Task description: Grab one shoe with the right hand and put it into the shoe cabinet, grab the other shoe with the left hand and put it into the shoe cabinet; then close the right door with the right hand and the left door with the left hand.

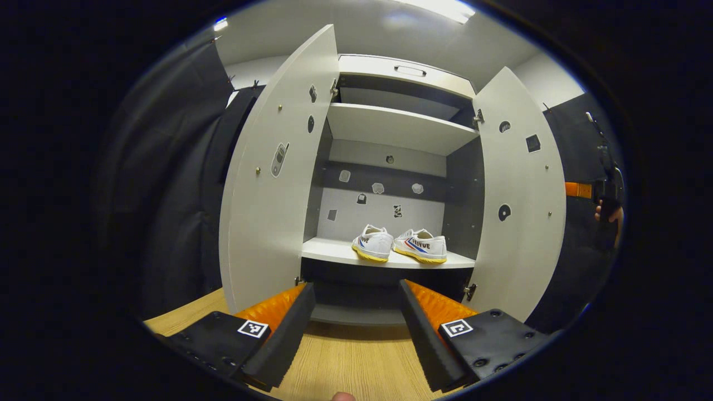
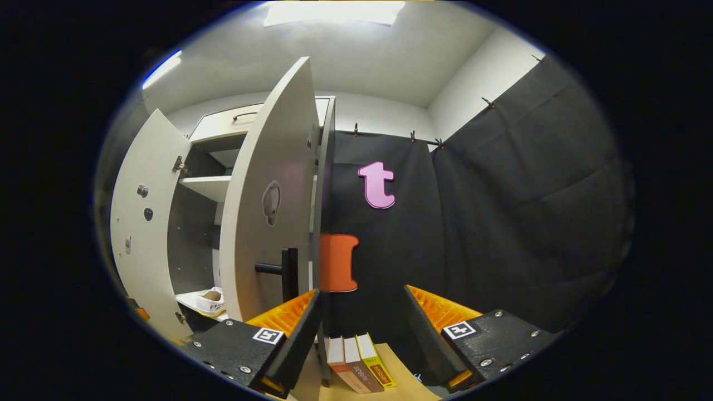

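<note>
Both shoes, the left shoe (image 1: pixel 372 243) and the right shoe (image 1: pixel 420 245), are already set side by side, just touching, on the lower shelf (image 1: pixel 328 252) of the shoe cabinet (image 1: pixel 409 74), so the doors are judged to be the things still to be handled. The right door (image 2: pixel 267 211) stands wide open, a tall stiff panel hung on hinges at its far edge; it is expected to swing lightly and to need only a steady push, not a squeeze. A dark bar handle (image 2: pixel 285 274) is mounted low on its outer face, and this, or the free edge beside it, is judged the best place for contact. The right tongs (image 2: pixel 362 312) are held apart and empty just right of that handle. The left door (image 1: pixel 273 172) is likewise wide open, with the left tongs (image 1: pixel 356 309) apart and empty, set back over the wooden floor (image 1: pixel 345 362) facing the cabinet.
</note>
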